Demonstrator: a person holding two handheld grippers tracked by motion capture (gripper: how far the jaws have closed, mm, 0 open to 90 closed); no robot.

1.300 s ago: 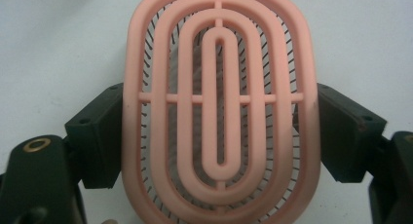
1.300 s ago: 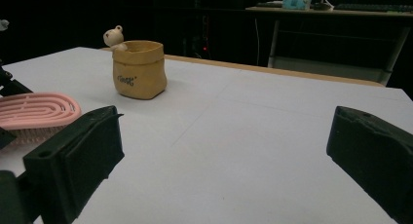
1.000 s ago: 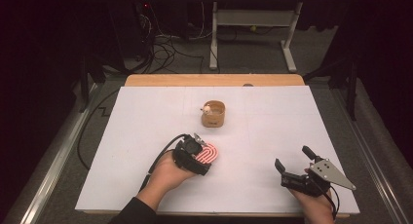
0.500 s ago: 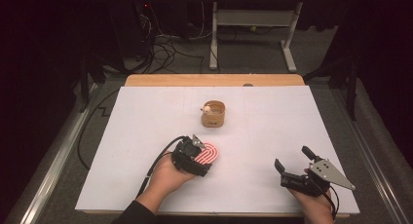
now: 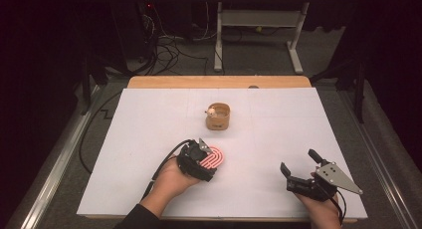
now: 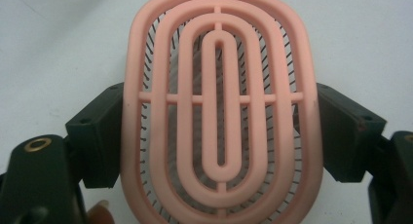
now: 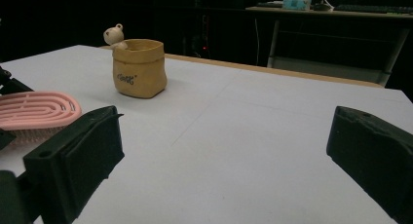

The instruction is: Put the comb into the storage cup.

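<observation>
A pink oval hairbrush (image 5: 214, 158) with concentric ribs lies flat just above the white table sheet, left of centre near the front. My left gripper (image 5: 204, 162) is shut on it. In the left gripper view both black jaws press the two long sides of the brush (image 6: 219, 112), whose bristles point down. My right gripper (image 5: 298, 160) stands open near the front right corner, its jaws wide apart with nothing between them (image 7: 234, 151). From the right gripper view the brush (image 7: 36, 109) shows at the far left.
A tan fabric pouch (image 5: 218, 116) with a small bear figure (image 5: 211, 110) on its rim stands at mid-table, behind the brush. The white sheet (image 5: 149, 119) covers the table up to a wooden strip (image 5: 219, 82) at the far edge. Cables and a desk frame lie beyond.
</observation>
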